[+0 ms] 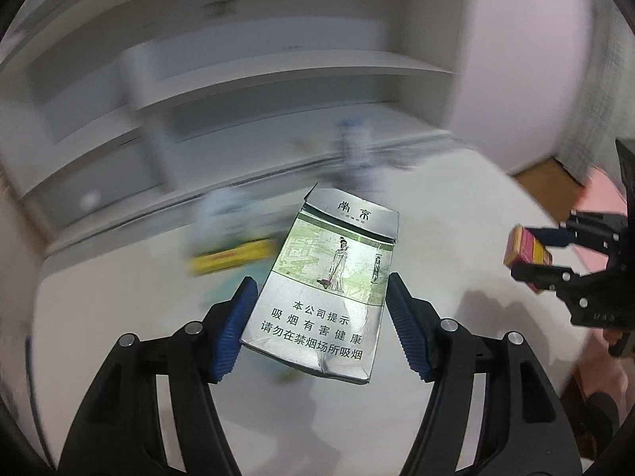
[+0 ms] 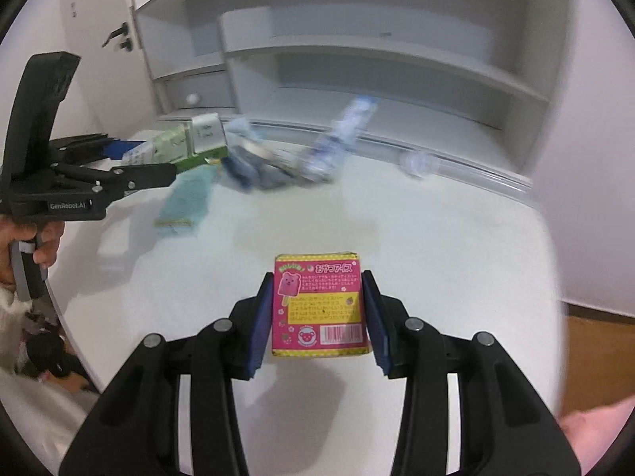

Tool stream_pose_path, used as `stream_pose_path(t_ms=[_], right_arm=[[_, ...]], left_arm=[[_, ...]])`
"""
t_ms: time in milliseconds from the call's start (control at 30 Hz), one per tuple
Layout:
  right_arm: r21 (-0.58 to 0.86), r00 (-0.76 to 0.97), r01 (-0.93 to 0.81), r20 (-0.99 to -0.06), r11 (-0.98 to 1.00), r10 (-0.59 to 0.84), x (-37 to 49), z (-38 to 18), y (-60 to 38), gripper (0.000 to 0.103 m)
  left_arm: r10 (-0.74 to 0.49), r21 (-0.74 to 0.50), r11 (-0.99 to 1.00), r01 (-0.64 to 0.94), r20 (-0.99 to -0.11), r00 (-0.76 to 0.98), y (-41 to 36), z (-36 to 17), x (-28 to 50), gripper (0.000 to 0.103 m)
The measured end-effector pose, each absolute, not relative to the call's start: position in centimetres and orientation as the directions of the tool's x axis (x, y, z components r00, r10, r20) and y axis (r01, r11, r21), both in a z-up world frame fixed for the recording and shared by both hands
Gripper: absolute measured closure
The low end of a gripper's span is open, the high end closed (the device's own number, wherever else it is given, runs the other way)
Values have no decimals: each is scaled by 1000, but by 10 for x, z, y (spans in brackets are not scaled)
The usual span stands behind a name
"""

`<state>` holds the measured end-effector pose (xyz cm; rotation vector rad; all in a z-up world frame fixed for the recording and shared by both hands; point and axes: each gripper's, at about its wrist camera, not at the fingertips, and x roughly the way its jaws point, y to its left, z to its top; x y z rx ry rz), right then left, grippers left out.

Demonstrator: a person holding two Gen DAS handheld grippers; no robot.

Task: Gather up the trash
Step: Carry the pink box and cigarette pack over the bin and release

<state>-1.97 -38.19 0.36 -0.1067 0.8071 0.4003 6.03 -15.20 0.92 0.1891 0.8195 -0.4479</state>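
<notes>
I am holding a silver cigarette pack (image 1: 325,289) pinched between my left gripper's (image 1: 320,327) blue pads, lifted above the white table (image 1: 456,238). My right gripper (image 2: 317,317) is clamping a pink snack box (image 2: 319,305), also raised over the table, near scattered wrappers (image 2: 186,198).

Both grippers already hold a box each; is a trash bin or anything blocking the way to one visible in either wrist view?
No bin shows, so the path cannot be judged. The left gripper clamps the silver cigarette pack; the right gripper clamps the pink snack box, both above the white table.
</notes>
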Motion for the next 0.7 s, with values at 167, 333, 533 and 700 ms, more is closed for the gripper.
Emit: stream_pose_path(t_ms=[167,333,533,700], right_arm=[[14,682,-148,-722,989,112,-95,10,-497,61],[136,674,138,-739,981,7,-190,-22,-614,61],[264,577,363,-817,894,7,-265,-123,-698,61],[384,441,497,-884,778,155,-279,-263,-732,61]], left_arm=[[-486,-3,708,706,-727,484,-271,16,6,38],[-600,-14,453,891,-744,294,-386,5,-70,38],[-495,-58,180,982,-868,40,-512,-79,-158,38],[-231,-130,185,974,-969,-85,-574,-210,-164,38]])
